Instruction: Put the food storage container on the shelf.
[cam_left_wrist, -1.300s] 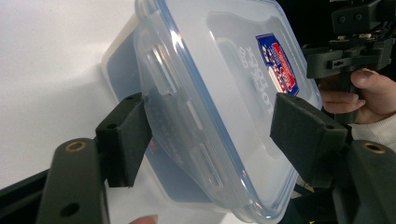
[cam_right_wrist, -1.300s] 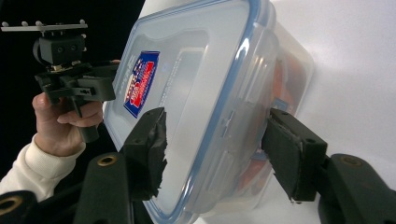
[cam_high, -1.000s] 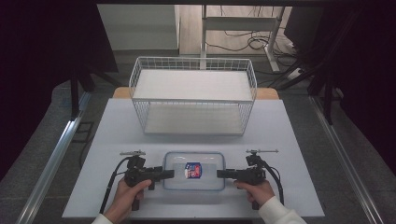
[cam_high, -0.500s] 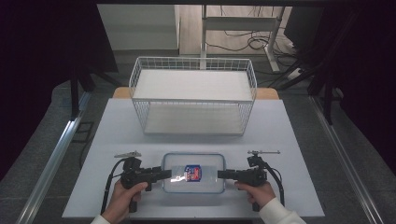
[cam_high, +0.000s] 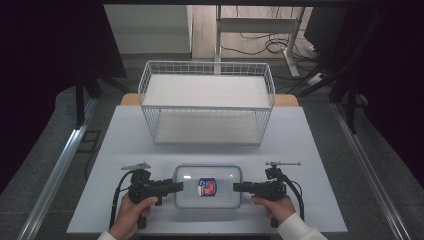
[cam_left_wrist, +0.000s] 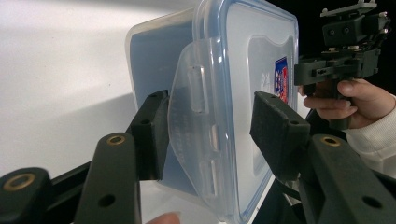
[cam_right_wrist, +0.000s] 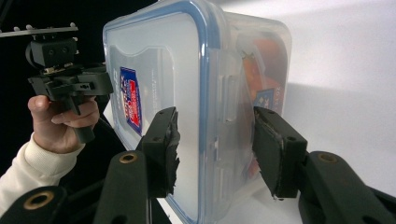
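Dark walls and a cable-strewn floor surround a white tabletop (cam_high: 320, 150); at its far edge stands a two-tier white wire basket (cam_high: 207, 107), both shelves bare; at the middle of the near edge lies a clear lidded container (cam_high: 207, 186) with a blue seal, its lid on; the left claw (cam_high: 177, 187) has just been closing and now pinches the container's left end, one pad (cam_left_wrist: 152, 133) on the raised latch flap, the other on the lid; the right claw (cam_high: 237, 187) grips the right end about half-wide; both ends seem secured, yet the container remains unlifted, so carrying it to the basket probably remains.
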